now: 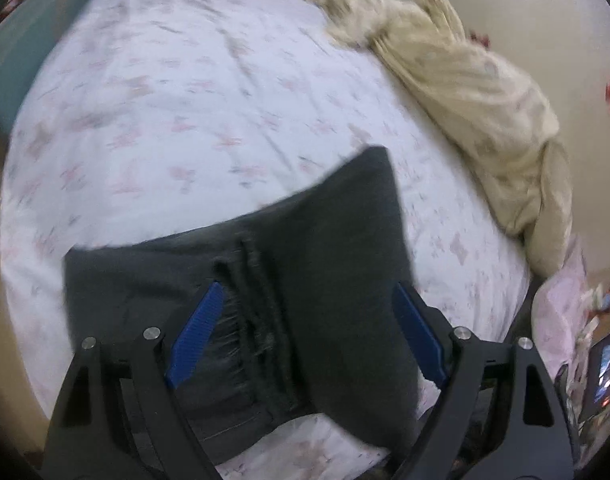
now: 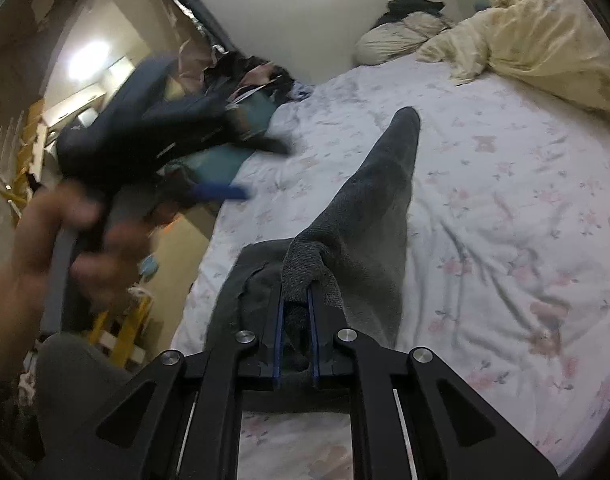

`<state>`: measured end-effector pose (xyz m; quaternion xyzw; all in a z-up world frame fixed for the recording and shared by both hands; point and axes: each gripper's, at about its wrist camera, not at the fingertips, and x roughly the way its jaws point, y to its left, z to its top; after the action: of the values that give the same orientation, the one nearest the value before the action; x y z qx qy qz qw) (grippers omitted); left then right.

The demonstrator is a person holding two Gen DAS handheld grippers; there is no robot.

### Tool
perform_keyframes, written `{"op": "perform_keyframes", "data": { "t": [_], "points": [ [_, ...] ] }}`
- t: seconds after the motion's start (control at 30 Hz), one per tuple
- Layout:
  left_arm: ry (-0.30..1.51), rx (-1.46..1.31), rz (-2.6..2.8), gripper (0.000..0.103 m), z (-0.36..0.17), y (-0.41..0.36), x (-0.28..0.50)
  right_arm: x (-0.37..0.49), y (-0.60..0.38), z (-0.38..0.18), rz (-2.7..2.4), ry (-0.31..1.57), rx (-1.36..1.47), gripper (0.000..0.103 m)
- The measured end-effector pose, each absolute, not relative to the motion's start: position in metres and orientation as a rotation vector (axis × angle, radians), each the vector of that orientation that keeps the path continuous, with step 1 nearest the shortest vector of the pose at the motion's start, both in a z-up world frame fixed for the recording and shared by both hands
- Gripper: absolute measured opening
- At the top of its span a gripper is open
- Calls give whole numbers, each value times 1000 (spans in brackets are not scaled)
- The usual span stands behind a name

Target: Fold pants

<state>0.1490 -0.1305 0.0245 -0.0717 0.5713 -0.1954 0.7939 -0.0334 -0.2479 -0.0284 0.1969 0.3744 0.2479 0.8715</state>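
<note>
R gripper [image 2: 296, 300] clamped on dark grey pants [image 2: 369, 216] (lifted off floral sheet [image 2: 505, 200]); L gripper [image 1: 305, 316] jaws wide apart, gripping nothing. No containers, no legible writing.

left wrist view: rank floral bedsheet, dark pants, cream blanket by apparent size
1. Floral bedsheet, fills most of the frame.
2/3. Dark pants and cream blanket look about alike; the pants lie nearer the camera, so no ranking.

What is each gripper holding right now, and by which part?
The right gripper pinches a bunched fold of the dark grey pants at their near end. The left gripper holds nothing, jaws open.
</note>
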Motion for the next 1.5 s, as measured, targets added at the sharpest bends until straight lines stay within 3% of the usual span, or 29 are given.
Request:
{"op": "perform_keyframes", "data": {
  "t": [0.17,0.27,0.3,0.33,0.7,0.97,1.17,1.33,1.5],
  "points": [
    [1224,-15,-437,78,24,-166,173,-39,-232,-30,599,797,374,10],
    [1236,63,-445,47,20,-170,171,-42,-223,-31,634,803,351,10],
    [1238,110,-436,23,17,-170,169,-42,-220,-30,648,797,345,10],
    [1228,144,-420,12,16,-167,165,-43,-217,-28,658,795,334,9],
    [1185,17,-362,9,21,-39,139,-52,-128,-14,794,836,188,8],
    [1252,-151,-244,9,-45,79,121,-55,-19,-51,898,949,74,8],
    [1337,-193,-200,9,-93,100,122,-60,31,-84,960,1048,-46,7],
    [1331,-142,-204,10,-97,94,123,-68,26,-81,999,1073,-86,11],
    [1327,-143,-191,10,-90,93,117,-30,-63,-53,794,1015,15,11]
  ]
}}
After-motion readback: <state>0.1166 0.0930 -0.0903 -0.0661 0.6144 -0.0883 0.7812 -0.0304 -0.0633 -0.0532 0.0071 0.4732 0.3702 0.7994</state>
